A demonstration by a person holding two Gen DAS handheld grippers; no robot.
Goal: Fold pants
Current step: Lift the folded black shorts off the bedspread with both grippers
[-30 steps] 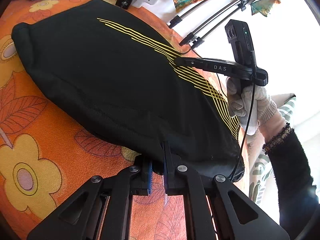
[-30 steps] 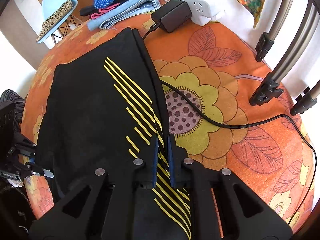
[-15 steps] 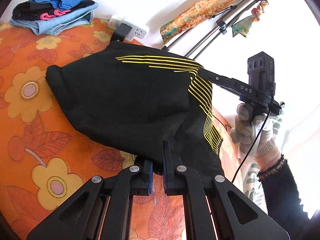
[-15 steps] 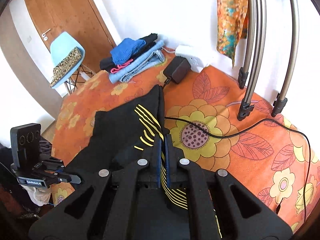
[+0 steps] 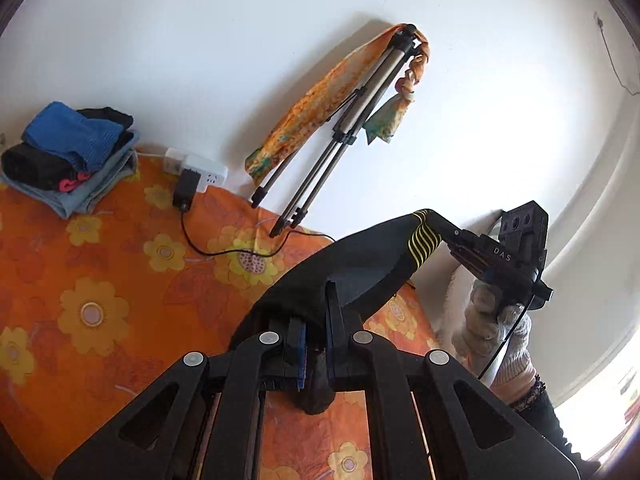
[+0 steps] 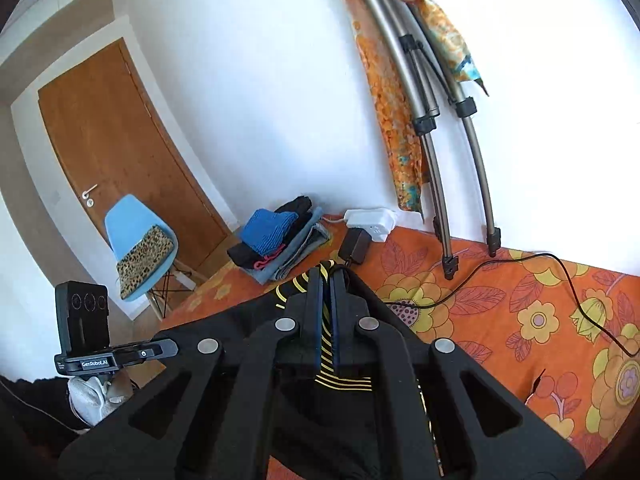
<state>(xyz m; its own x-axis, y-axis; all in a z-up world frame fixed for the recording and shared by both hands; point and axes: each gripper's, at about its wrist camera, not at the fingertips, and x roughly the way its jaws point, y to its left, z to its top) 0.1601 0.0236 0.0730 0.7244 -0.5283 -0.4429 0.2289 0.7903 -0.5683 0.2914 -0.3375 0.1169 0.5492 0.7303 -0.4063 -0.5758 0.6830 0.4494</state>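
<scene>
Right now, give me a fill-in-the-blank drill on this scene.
1. Both tongs, left and right, are shut on the black ____.
2. The stripes on that garment are ____.
3. The folded clothes lie next to a white power ____.
4. The leopard-print item rests on a blue ____.

Missing words: pants; yellow; strip; chair

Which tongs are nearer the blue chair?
Left, probably. In the right wrist view the left tongs sit toward the blue chair; the right tongs, clamping the pants, lie further across the bed.
</scene>
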